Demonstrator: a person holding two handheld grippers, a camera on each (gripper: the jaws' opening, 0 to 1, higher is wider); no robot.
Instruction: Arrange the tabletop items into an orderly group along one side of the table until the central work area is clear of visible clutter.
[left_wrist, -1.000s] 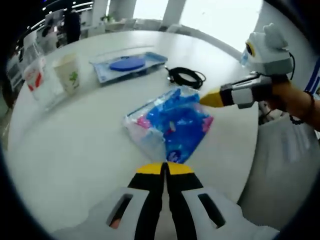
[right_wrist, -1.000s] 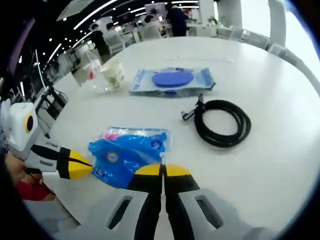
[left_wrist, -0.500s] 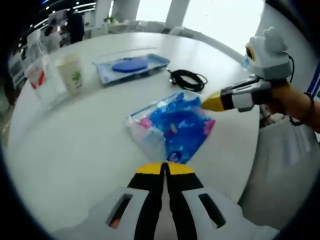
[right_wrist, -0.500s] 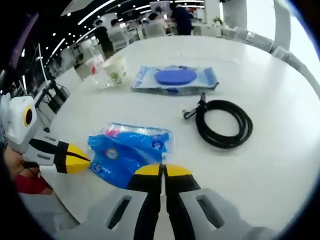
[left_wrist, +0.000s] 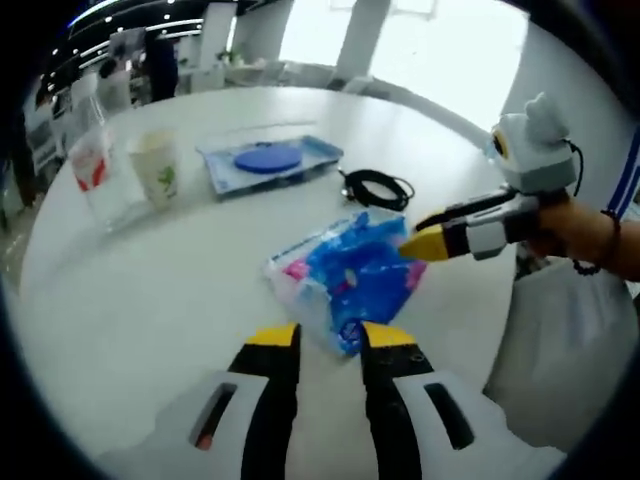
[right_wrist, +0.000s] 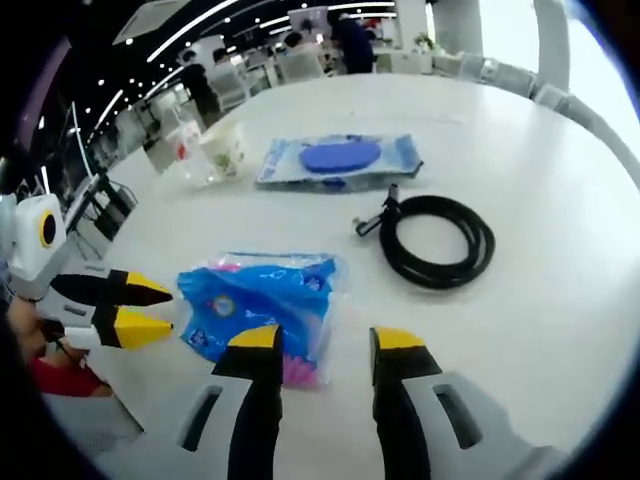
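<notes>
Left tool (left_wrist: 331, 338) spread, tips straddling near edge of blue plastic bag (left_wrist: 350, 280) on white round bench (left_wrist: 150, 300). Right tool (right_wrist: 322, 345) spread too, tips at opposite edge of same bag (right_wrist: 262, 300), not pinching it. Black coiled cable (right_wrist: 435, 240) beyond bag, apart from it. Flat blue packet (right_wrist: 335, 160) farther back. Paper cup (left_wrist: 160, 170) beside clear cup (left_wrist: 95, 175) near far bench edge

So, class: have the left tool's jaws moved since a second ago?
Yes. The left tool, shut before, now stands open, its jaws parted either side of the blue plastic packet's near edge.
</notes>
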